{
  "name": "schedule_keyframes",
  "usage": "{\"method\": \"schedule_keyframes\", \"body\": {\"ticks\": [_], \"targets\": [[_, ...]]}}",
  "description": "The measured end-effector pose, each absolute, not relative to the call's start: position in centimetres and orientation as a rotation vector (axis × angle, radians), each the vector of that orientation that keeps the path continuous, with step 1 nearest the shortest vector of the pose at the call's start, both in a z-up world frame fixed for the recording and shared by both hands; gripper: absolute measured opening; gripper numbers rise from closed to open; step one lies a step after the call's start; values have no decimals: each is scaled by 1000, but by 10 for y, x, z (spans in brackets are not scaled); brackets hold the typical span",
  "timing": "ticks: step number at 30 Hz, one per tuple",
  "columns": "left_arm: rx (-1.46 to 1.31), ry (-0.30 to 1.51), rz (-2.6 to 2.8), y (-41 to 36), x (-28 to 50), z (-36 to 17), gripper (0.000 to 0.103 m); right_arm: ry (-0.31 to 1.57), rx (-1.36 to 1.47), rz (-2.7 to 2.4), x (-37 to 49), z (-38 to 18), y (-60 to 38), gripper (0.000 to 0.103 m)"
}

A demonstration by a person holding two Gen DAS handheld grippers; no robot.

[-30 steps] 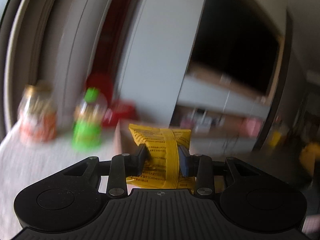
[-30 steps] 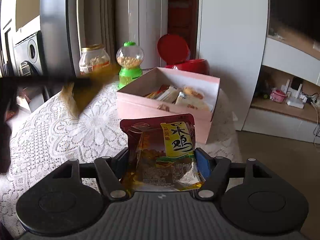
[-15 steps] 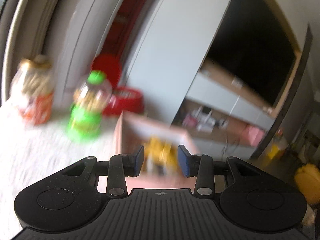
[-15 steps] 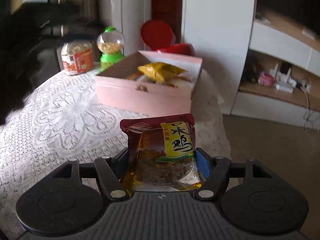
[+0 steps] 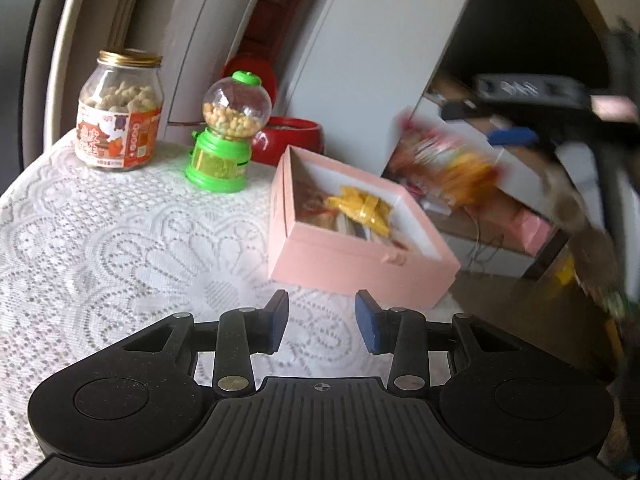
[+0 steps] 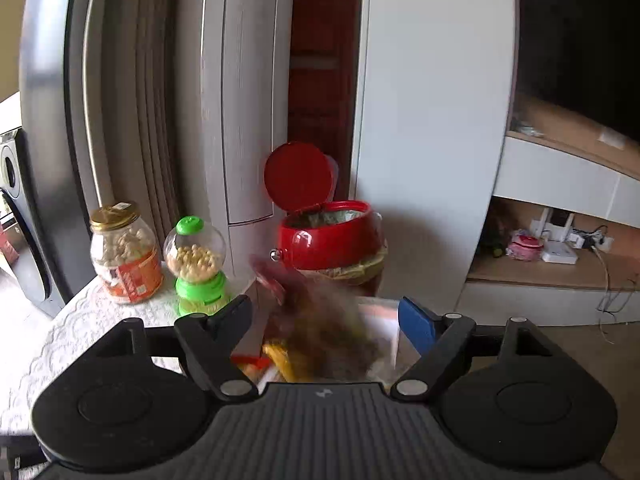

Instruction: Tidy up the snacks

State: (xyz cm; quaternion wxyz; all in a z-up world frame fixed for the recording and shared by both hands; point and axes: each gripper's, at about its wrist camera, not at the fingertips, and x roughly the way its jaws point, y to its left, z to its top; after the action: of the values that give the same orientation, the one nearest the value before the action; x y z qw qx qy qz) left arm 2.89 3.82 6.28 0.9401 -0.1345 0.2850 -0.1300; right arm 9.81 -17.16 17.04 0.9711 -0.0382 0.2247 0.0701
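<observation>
A pink box [image 5: 360,258] stands open on the lace-covered table [image 5: 120,240], with a yellow snack packet [image 5: 362,208] and other packets inside. My left gripper [image 5: 322,320] is open and empty, low over the cloth in front of the box. My right gripper [image 6: 326,320] is open above the box. A red and yellow snack packet [image 6: 320,328] is blurred between its spread fingers, falling free. The same packet [image 5: 444,160] shows blurred in the air above the box's right side in the left wrist view, under the right gripper [image 5: 560,112].
A peanut jar with a gold lid [image 5: 120,112] and a green candy dispenser [image 5: 228,136] stand at the back of the table. A red bin with its lid up [image 6: 328,232] is behind the box. The table's right edge drops to the floor [image 5: 520,300].
My left gripper let go of the yellow packet, which now lies in the box, and drew back. My right gripper moved over the box and opened, releasing the red and yellow packet.
</observation>
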Motion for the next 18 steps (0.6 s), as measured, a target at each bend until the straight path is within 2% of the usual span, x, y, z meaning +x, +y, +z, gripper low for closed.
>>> {"method": "schedule_keyframes", "body": {"ticks": [6, 14, 18], "targets": [[-209, 593, -215, 47, 15, 45, 42, 520, -39, 189, 70, 137, -171, 81], [-59, 584, -137, 27, -12, 28, 42, 642, 13, 236, -5, 38, -152, 81], [-44, 599, -119, 17, -14, 18, 42, 677, -10, 182, -15, 1, -144, 81]]}}
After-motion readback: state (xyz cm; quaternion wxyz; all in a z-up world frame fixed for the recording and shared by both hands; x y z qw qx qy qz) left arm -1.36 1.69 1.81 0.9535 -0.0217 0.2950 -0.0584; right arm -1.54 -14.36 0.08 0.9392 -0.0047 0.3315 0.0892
